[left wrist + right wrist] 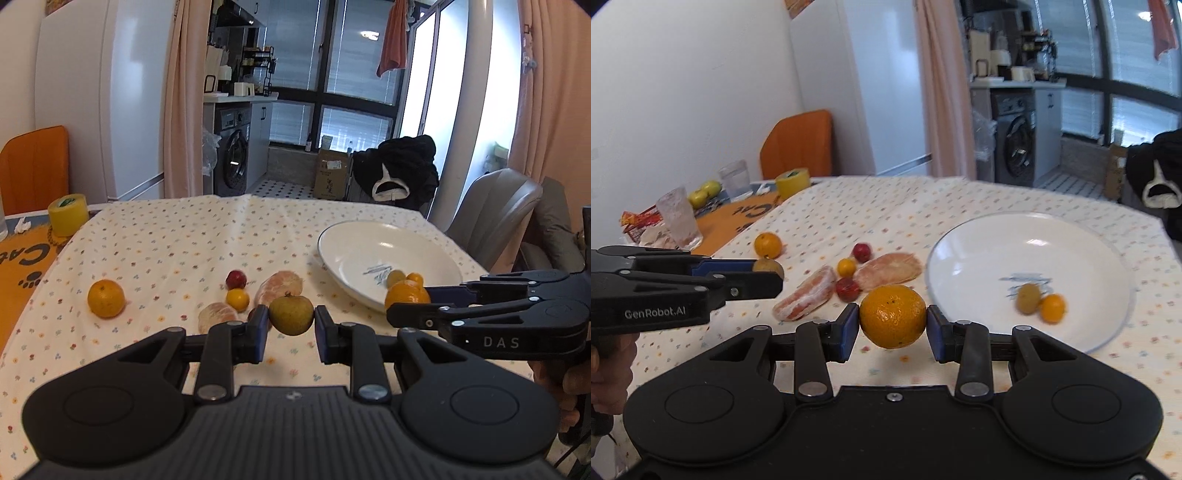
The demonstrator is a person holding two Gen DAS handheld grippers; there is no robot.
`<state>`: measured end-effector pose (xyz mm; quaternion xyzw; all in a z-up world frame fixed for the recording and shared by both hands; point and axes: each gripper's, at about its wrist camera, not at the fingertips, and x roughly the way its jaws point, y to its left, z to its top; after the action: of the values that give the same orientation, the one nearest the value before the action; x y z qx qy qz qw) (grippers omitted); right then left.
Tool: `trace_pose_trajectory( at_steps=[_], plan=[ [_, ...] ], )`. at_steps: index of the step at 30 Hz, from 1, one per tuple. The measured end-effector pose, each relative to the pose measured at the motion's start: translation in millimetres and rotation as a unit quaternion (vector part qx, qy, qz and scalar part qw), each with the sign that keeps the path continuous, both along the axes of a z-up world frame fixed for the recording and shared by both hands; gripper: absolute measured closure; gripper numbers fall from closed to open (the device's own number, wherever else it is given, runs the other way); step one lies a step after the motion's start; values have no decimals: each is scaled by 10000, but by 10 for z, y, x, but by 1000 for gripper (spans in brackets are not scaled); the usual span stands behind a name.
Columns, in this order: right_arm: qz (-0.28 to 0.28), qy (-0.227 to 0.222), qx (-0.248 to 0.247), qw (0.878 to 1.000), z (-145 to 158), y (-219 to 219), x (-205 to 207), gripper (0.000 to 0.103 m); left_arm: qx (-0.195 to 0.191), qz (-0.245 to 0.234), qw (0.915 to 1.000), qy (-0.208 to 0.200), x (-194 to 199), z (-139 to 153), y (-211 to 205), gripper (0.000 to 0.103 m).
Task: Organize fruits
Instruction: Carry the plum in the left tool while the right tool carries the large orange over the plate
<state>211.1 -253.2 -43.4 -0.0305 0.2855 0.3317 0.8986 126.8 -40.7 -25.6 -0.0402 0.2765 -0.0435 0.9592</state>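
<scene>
Held fruit, right: an orange (892,316) clamped between the pads of the right gripper (892,325), lifted off the cloth just short of the plate's near rim.
Held fruit, left: a greenish-brown, apple-like fruit (291,314) pinched in the left gripper (291,321), also clear of the table.
Plate: the white plate (979,251) already holds a small green fruit (1028,298) and a small orange one (1052,308), touching each other.
Loose fruit: another orange (106,298), two small red fruits (861,252), a small yellow-orange one (846,267) and two peeled citrus segments (891,271) lie on the floral tablecloth (184,236) – near one another, left of the plate.
Risk: both fruits are round and gripped only at their sides; a loosened squeeze or a knock against the rim would probably send one rolling.
Risk, grippers: the two tools sit close – converging on the plate together could make them collide.
Open room: the plate's far half is bare; the cloth behind the fruit is free.
</scene>
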Motion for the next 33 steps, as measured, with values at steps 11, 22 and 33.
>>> trace_pose_trajectory(
  at_steps=[11,22,33],
  plan=[
    [-557,-171,58,9983,62,-354,-50,66,-5,-341,9994,-71,151,19,-245,78],
    [-1027,-217,116,9944,12,-647,-59,66,85,-813,9966,-138,295,61,-530,78],
    [-1361,-301,252,9899,-47,-885,51,66,25,-1119,9937,28,575,-44,-764,78]
  ],
)
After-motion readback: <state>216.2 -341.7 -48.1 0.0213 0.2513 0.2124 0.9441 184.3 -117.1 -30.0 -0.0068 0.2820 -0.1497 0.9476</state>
